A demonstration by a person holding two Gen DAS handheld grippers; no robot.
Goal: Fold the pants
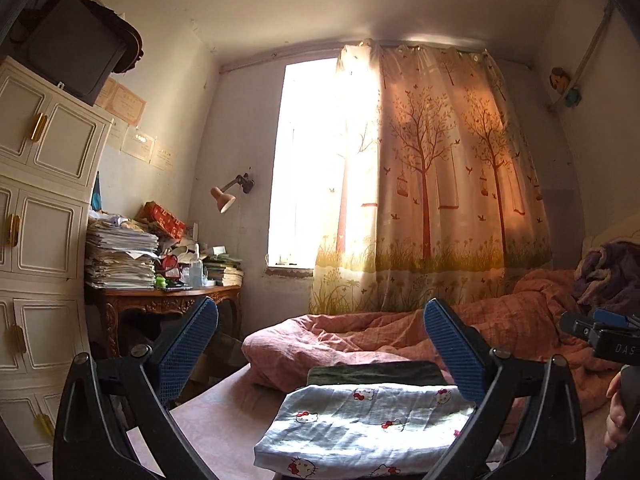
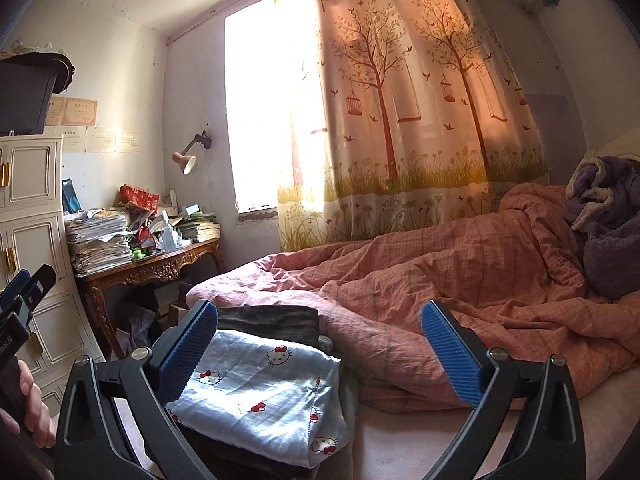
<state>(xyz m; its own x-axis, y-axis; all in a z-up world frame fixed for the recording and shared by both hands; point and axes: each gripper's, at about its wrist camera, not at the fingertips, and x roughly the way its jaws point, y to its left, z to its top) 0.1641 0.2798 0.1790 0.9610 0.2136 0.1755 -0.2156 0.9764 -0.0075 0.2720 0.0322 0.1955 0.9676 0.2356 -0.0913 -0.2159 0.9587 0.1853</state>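
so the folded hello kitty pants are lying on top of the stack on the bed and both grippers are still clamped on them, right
Not quite. The folded Hello Kitty pants do top the stack on the bed, but the left gripper and right gripper stand open, clear of them, as both wrist views show.

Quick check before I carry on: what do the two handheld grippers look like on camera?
Both match: the left gripper and right gripper have black curved arms with silver screws and blue ribbed finger pads. The black body has white lettering. No cables or sleeves show.

A home bedroom: rumpled pink quilted bed (image 2: pixel 460 280), tree-print curtain (image 1: pixel 432 176) at 12 o'clock, paper-stacked carved wooden desk (image 1: pixel 168 300) at 9 o'clock.
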